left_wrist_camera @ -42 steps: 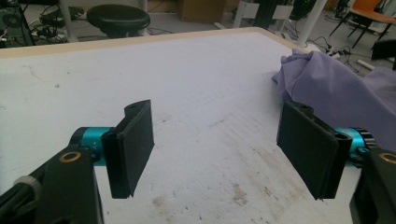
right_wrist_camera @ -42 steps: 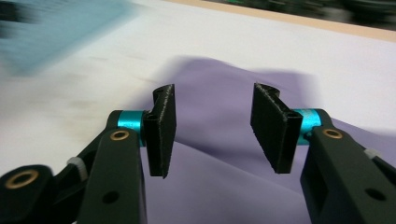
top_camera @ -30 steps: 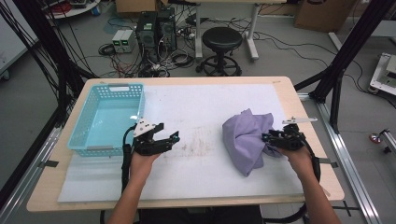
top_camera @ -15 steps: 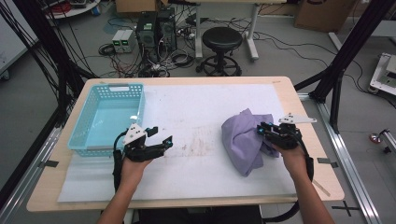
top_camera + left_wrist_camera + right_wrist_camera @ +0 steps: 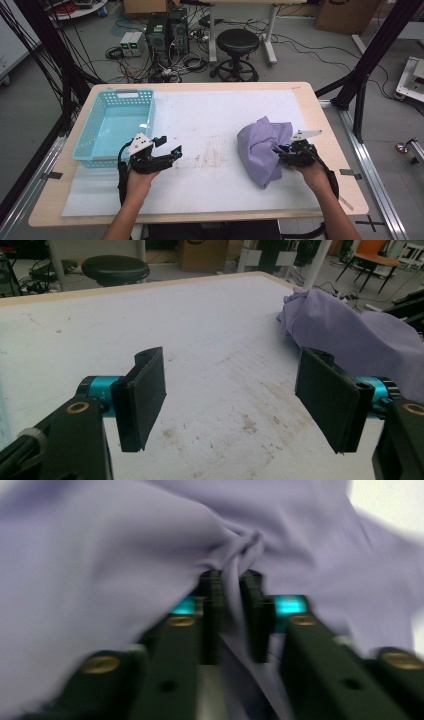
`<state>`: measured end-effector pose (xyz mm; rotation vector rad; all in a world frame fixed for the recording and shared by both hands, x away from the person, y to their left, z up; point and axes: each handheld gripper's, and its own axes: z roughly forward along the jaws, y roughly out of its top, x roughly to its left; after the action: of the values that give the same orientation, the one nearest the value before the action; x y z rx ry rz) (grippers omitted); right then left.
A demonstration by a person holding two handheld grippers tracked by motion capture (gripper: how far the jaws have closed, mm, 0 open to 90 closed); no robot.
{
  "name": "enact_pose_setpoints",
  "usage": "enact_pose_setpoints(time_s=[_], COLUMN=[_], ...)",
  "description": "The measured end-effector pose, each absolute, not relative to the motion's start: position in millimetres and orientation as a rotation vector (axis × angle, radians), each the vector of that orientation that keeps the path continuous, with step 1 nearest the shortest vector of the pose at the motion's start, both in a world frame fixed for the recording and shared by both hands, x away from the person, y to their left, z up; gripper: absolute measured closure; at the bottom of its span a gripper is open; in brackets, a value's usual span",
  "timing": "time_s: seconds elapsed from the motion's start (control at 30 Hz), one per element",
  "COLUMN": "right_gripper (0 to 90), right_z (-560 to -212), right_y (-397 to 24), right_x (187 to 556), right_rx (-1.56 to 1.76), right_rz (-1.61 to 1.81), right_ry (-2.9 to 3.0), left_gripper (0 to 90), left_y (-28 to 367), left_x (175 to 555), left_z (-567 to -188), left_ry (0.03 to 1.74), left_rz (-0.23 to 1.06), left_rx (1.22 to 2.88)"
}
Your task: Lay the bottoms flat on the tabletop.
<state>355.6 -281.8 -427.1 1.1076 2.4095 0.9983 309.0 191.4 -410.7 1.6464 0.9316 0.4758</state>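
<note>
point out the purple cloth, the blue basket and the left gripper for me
purple cloth (image 5: 260,150), high view, middle of the bunched fabric.
blue basket (image 5: 90,155), high view, near rim.
left gripper (image 5: 230,400), left gripper view, midway between its open fingertips.

You had a light wooden table (image 5: 320,107) in front of you, its bare edge showing as a pale border all round. A white mat (image 5: 220,115) lay flat on it and covered nearly the whole top; brownish smudges (image 5: 212,156) marked the mat near its middle, between your two hands. On your left, a turquoise basket (image 5: 114,125) with perforated walls stood on the table, its right side overlapping the mat's left edge. On your right, a crumpled lilac cloth (image 5: 260,147) rested in a heap on the mat, well apart from the basket. Two short strips of dark tape (image 5: 51,175) sat on the side edges of the table.
</note>
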Motion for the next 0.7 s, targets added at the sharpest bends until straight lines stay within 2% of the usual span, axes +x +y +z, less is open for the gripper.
enact_pose_setpoints(time_s=[0.07,0.27,0.6,0.7], right_gripper=[85.6,85.9,85.7,73.5], right_z=[-418,-392,-394,-396], right_y=[-270,-222,-165,-160], right_x=[362,403,458,464], right_rx=[1.053,0.956,0.972,1.023], right_rz=[1.011,0.994,1.074,1.104], right_ry=[2.410,2.419,2.480,2.433], left_gripper=[28.3,28.3,28.3,28.3], left_y=[192,193,198,199], left_x=[310,311,310,310], left_z=[-411,-411,-410,-410], left_ry=[0.935,0.934,0.940,0.938], left_rz=[0.473,0.468,0.463,0.459], left_rx=[1.642,1.636,1.609,1.606])
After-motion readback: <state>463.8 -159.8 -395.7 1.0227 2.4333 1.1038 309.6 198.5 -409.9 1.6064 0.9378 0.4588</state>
